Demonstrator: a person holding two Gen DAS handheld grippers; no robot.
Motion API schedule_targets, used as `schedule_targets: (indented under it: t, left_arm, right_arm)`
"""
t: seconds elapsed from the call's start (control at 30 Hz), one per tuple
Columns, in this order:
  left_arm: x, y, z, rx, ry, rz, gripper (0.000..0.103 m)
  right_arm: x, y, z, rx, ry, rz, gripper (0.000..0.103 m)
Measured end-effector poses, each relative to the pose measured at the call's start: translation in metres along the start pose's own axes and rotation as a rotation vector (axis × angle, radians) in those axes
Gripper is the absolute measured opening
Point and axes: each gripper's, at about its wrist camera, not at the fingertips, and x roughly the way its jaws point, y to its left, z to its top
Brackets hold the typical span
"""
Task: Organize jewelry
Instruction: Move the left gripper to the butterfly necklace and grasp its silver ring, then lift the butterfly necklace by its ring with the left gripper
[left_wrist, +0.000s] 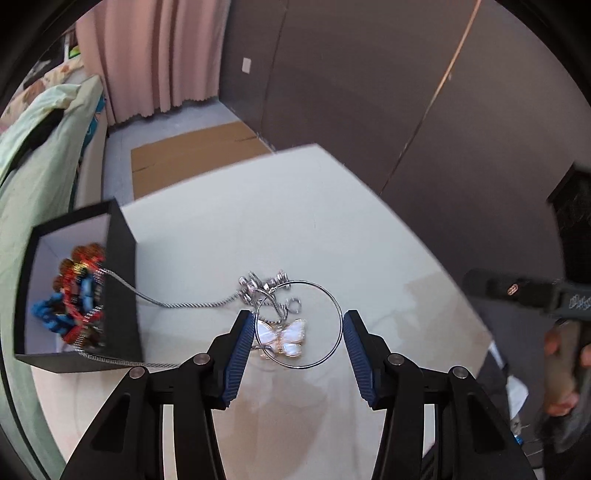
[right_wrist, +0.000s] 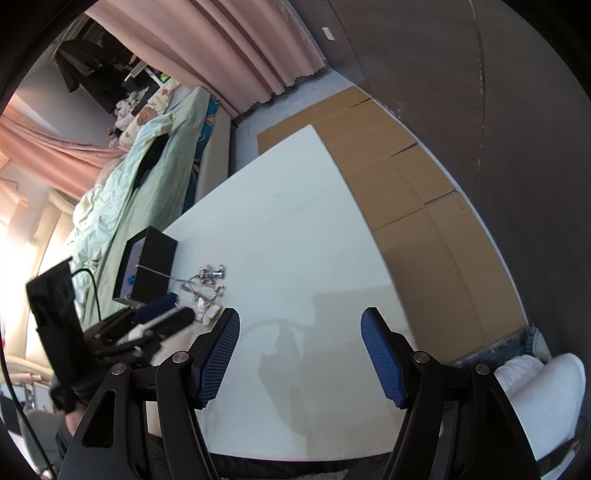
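A large silver hoop (left_wrist: 325, 290) sits between the blue pads of my left gripper (left_wrist: 299, 325), its rim touching both. Within the hoop lies a white butterfly pendant (left_wrist: 284, 334), with a cluster of silver charms (left_wrist: 266, 284) just beyond. A silver chain (left_wrist: 184, 304) runs from them over the wall of a black box (left_wrist: 123, 280) holding colourful beaded bracelets (left_wrist: 79, 291). My right gripper (right_wrist: 300, 323) hangs open over bare white table (right_wrist: 295, 221), nothing between its fingers. From there the box (right_wrist: 153, 258) and jewelry pile (right_wrist: 210, 277) lie to the left.
The table's far edge drops to flattened cardboard (right_wrist: 406, 184) on the floor. A bed with a green duvet (right_wrist: 129, 184) runs along the left, behind the box. A person's hand (left_wrist: 565, 369) holds the other gripper at the right. A white shoe (right_wrist: 535, 387) shows at the near right.
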Motion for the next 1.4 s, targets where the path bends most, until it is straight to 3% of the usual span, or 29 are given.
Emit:
schedule_targets:
  t: [0.57,1.4]
  left_arm:
    - [-0.091,0.003,0.033,-0.031,-0.151,-0.070,0.051]
    - [-0.208,-0.009,0.074,0.053,-0.383,-0.017,0.051]
  right_arm:
    - [0.010,0.033,0.002,-0.045,-0.002,0.068,0.069]
    - [0.037,0.092,0.002,-0.138,0.047,0.144,0.069]
